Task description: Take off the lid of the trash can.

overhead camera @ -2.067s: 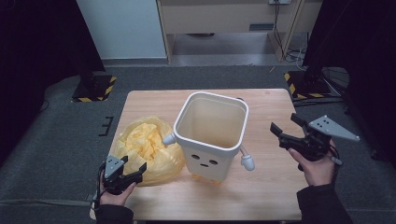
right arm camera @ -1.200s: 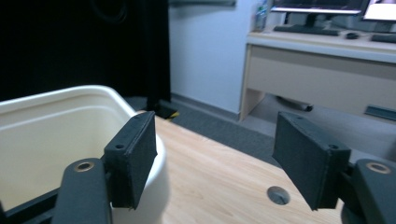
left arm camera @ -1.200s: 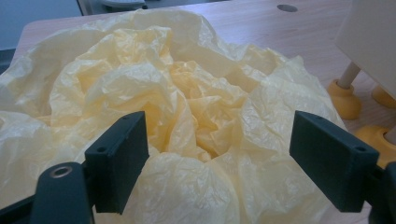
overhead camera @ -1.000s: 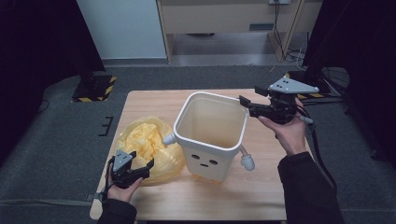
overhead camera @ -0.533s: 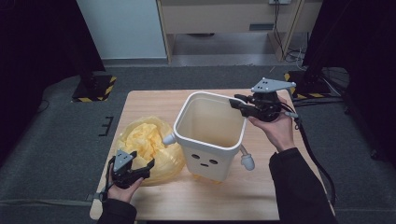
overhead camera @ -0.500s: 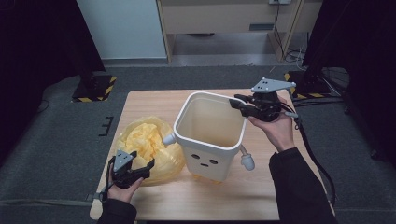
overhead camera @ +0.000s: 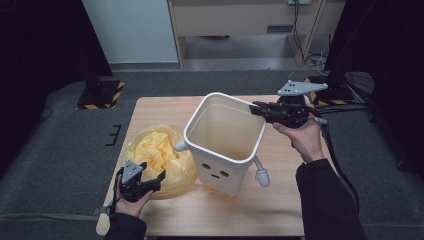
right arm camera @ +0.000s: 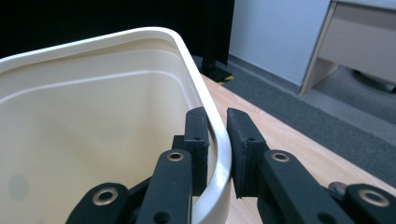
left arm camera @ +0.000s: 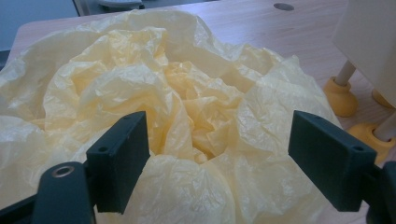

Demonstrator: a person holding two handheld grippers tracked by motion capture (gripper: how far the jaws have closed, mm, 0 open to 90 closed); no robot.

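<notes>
Right gripper view shows the right gripper [right arm camera: 217,140] clamped on the rim of the cream square plastic bin [right arm camera: 93,121]; the left gripper [left arm camera: 224,158] gapes wide over the crumpled yellow plastic bag [left arm camera: 163,93] on the wooden table [left arm camera: 289,32].

— Item one, status?
— The cream plastic bin [overhead camera: 226,145] is standing tilted on the wooden table, open mouth facing up, a dotted face showing on its front wall, stubby white arms projecting, yellow feet touching the tabletop.
— Item two?
— The yellow plastic bag [left arm camera: 177,107] is lying crumpled just beside the bin's left side, translucent folds bunching upward.
</notes>
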